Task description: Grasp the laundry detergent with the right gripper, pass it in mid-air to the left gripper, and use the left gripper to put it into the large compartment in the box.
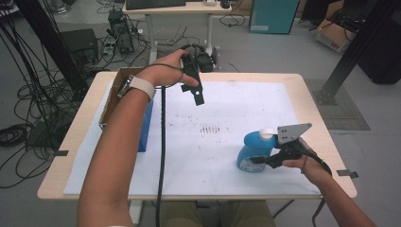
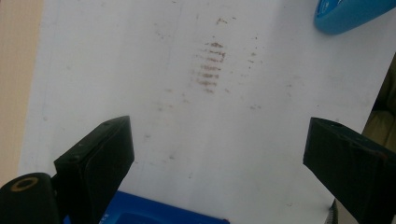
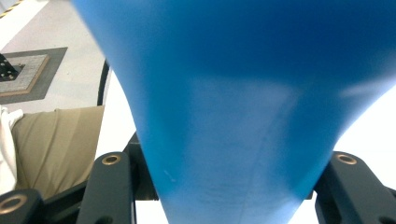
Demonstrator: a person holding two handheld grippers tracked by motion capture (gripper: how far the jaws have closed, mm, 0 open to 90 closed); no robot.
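A light wooden table point(image 1: 312, 101) with rounded corners stands on a grey floor point(image 1: 283, 52), its top covered by a white sheet point(image 1: 246, 104) marked with brownish smudges point(image 1: 210, 128). Beyond it, a second desk point(image 1: 189, 8) carries a keyboard point(image 1: 155, 4). Black cables point(image 1: 19, 109) sprawl across the floor at left, beside dark equipment boxes point(image 1: 80, 42). A teal cabinet point(image 1: 274, 15) and a cardboard box point(image 1: 333, 34) sit at the far right, near a black frame post point(image 1: 354, 52) on a grey mat point(image 1: 343, 111).
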